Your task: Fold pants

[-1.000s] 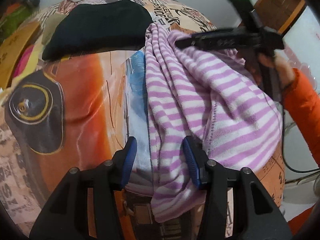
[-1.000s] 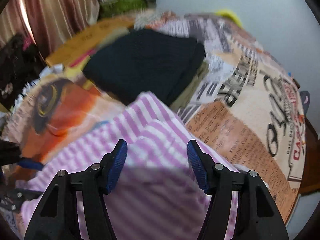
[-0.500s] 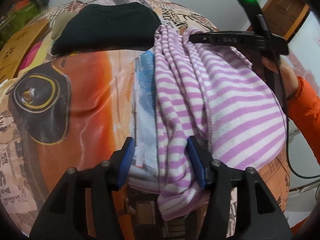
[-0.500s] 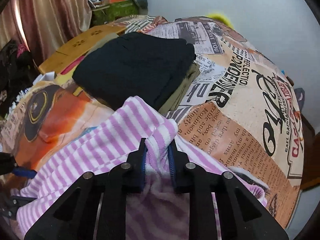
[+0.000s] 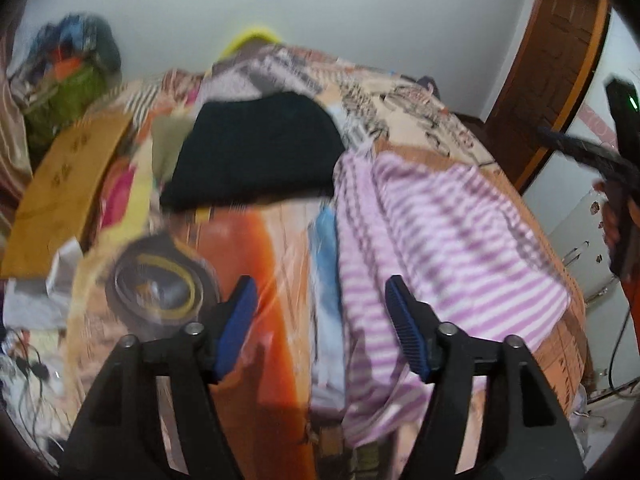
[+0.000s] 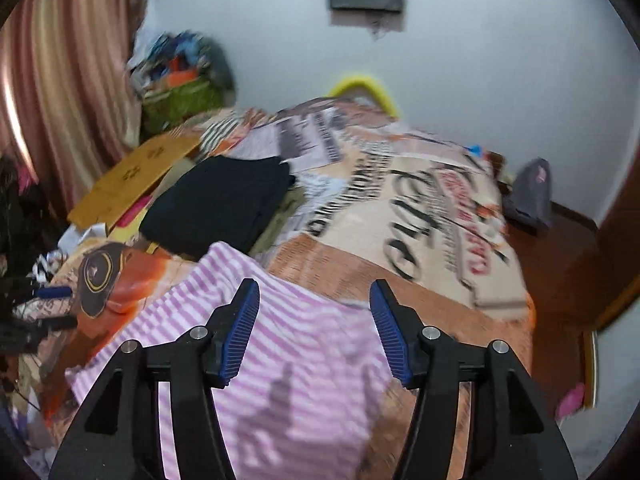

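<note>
Both grippers are off the cloth, jaws spread wide, nothing between the blue pads. Both views are motion-blurred.

Left gripper (image 5: 318,322) hovers above the near edge of the bed with the printed orange-and-beige newspaper-pattern cover (image 5: 256,248). Its right pad sits over the left edge of the pink-and-white striped fleece pants (image 5: 436,248); contact cannot be told through the blur.

Right gripper (image 6: 314,330) hangs over the same pants (image 6: 288,352), and its shadow falls on the stripes.

The pants lie in a folded bundle along the bed's right edge, near corner. In the left view, ridged folds run down their left side and one end drapes over the near edge. A light-blue strip of fabric (image 5: 326,264) shows just beside the pants on their left.

A folded black garment (image 5: 256,160) rests further up the bed, toward the far edge, its near right corner just beside the top of the pants (image 6: 220,204). A flat brown cardboard sheet (image 5: 64,188) lies off the bed's left edge.

In the left view, the right gripper's black body (image 5: 616,152) shows at the frame's right, off the bed's right edge.
</note>
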`<state>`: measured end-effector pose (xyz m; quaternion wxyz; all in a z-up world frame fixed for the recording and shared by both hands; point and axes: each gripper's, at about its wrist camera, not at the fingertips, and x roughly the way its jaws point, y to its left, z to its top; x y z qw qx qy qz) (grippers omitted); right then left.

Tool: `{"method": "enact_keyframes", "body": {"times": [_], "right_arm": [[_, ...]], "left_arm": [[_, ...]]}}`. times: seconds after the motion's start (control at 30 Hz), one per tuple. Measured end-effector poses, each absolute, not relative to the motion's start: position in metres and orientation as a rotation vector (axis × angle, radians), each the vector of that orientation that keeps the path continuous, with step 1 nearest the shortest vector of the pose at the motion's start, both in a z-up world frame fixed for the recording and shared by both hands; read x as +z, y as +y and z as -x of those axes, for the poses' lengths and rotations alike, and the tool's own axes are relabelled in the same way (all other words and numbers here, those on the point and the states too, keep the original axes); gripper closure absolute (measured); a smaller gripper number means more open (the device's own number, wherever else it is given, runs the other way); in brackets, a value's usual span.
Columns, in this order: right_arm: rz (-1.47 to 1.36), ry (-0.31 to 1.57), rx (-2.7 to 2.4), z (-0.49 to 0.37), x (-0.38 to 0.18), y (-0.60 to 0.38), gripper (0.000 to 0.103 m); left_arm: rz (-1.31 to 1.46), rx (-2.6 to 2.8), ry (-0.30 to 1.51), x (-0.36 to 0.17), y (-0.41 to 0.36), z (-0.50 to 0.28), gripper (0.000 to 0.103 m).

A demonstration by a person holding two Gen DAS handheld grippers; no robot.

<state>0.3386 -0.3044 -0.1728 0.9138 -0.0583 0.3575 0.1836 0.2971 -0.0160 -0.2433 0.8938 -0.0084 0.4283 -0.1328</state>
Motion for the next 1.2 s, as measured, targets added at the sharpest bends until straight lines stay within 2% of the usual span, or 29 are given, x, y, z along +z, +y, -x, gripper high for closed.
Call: {"method": "enact_keyframes", "body": {"times": [0.13,0.2,0.43,0.63,0.7,0.77,1.0,1.2], "right_arm": [[0.118,0.741,0.296,-0.303,-0.172,-0.334,0.047],[0.130,0.744,0.274,-0.290,-0.177,-0.341,0.037],[0.094,0.777,0.243,-0.271,-0.211,-0.351,0.024],[0.026,0.902,0.330,-0.294,-0.259,-0.337,0.024],[0.032,0.916,0.329,-0.299,-0.272,-0.332,0.025],[0.067,0.911,0.302,-0.305,-0.284,-0.328,0.025],[0.023,0.905,0.172,-0.300,-0.273,-0.377,0.024],[-0.055,0.891,0.242,-0.285,-0.255,-0.391,0.022]], "left_arm": [[-0.013,-0.298,0.837,-0.232,-0.038,-0.313,0.025],[-0.021,-0.318,0.836,-0.232,-0.048,-0.323,0.024],[0.000,-0.402,0.957,-0.262,-0.075,-0.356,0.024],[-0.024,-0.401,1.049,-0.300,-0.091,-0.370,0.024],[-0.118,-0.357,1.020,-0.310,-0.095,-0.369,0.013],[-0.157,-0.323,0.987,-0.311,-0.092,-0.367,0.011],[-0.141,-0.274,0.984,-0.297,-0.057,-0.370,0.012],[-0.018,-0.388,1.005,-0.285,-0.055,-0.369,0.012]]}}
